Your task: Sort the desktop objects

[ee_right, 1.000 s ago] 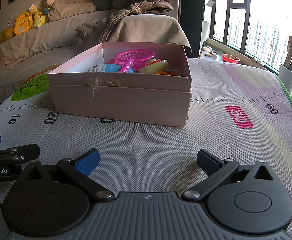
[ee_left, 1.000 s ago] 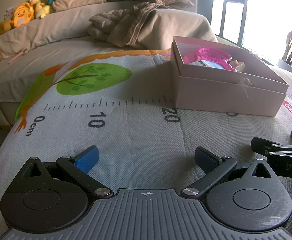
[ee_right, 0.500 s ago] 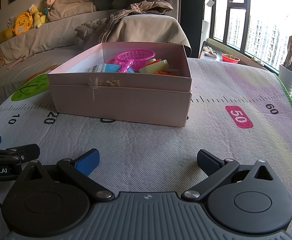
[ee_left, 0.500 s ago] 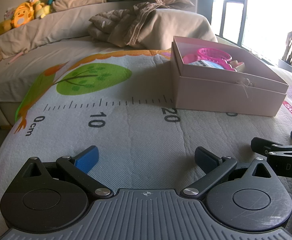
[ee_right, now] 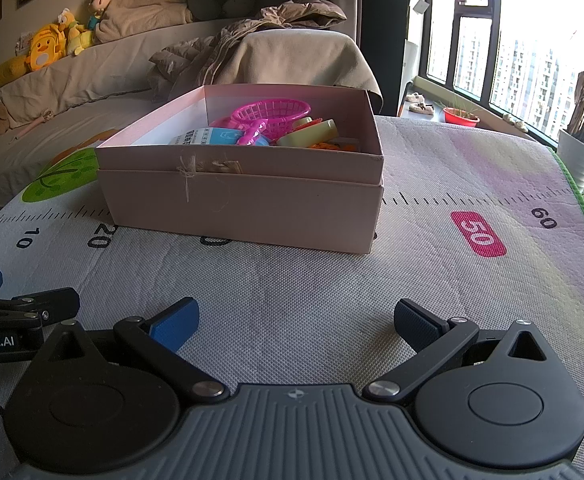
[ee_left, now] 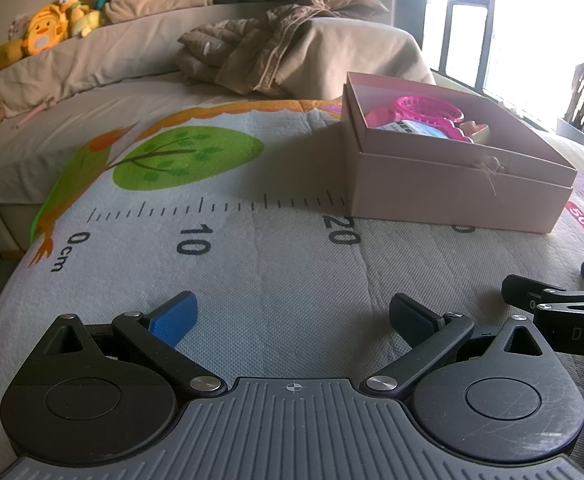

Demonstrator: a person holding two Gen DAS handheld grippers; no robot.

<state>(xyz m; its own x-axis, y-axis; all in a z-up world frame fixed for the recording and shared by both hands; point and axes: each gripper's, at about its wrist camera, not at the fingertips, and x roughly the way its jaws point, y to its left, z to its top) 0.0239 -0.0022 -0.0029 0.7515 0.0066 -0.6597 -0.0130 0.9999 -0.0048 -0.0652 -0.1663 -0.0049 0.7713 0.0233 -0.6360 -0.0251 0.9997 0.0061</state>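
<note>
A pink cardboard box [ee_right: 244, 204] stands on the ruler-print mat [ee_right: 292, 300], ahead of both grippers; it also shows in the left wrist view [ee_left: 452, 192] to the right. Inside lie a pink plastic basket [ee_right: 272, 114], a blue-and-white packet [ee_right: 208, 136], a pale yellow block [ee_right: 312, 134] and something orange, partly hidden by the wall. My left gripper [ee_left: 290, 314] is open and empty, low over the mat near the 10–20 marks. My right gripper [ee_right: 296, 320] is open and empty, short of the box's front wall.
A sofa [ee_right: 92, 72] with plush toys [ee_right: 48, 48] and a heaped jacket [ee_right: 260, 28] runs behind the mat. Windows and potted plants [ee_right: 580, 152] are at the right. Each gripper's side shows at the other view's edge.
</note>
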